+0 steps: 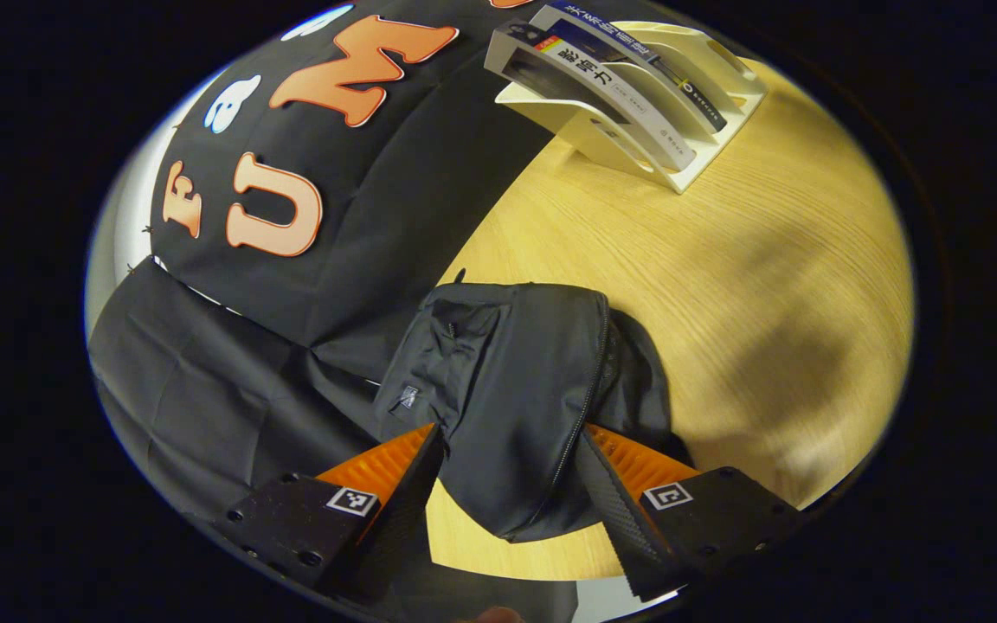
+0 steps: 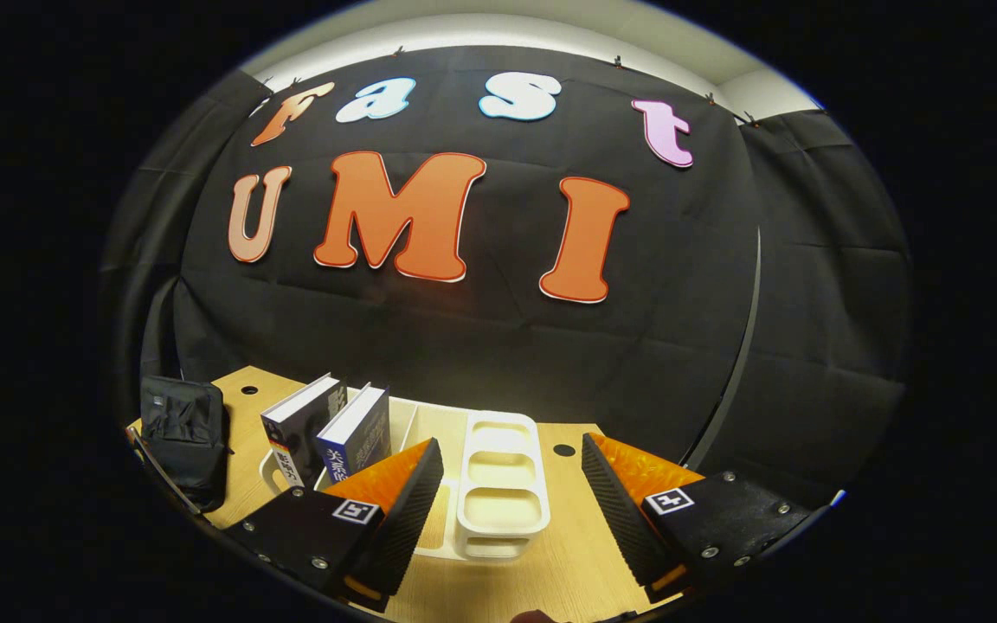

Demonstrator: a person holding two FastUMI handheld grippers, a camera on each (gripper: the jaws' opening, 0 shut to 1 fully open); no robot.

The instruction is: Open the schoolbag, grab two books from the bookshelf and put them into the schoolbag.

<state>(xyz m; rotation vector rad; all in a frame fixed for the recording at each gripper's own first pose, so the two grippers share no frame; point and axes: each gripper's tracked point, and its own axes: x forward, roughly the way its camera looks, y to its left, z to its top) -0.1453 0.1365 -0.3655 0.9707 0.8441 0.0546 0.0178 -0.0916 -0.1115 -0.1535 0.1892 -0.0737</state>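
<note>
Straddling the schoolbag (image 1: 516, 398) on the desk (image 1: 723, 285), the left claw (image 1: 511, 472) stood open. The right claw (image 2: 511, 484) hung spread before the bookshelf (image 2: 498, 484) holding two books (image 2: 325, 428).

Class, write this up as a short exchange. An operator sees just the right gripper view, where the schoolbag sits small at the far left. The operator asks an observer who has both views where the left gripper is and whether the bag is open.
Operator: Where is the left gripper?
Observer: In the left gripper view, the left gripper is at the schoolbag, jaws open, one on each side of it.
Operator: Is the bag unzipped?
Observer: The zip runs down the bag beside one jaw. It looks closed along the stretch I can see.
</note>
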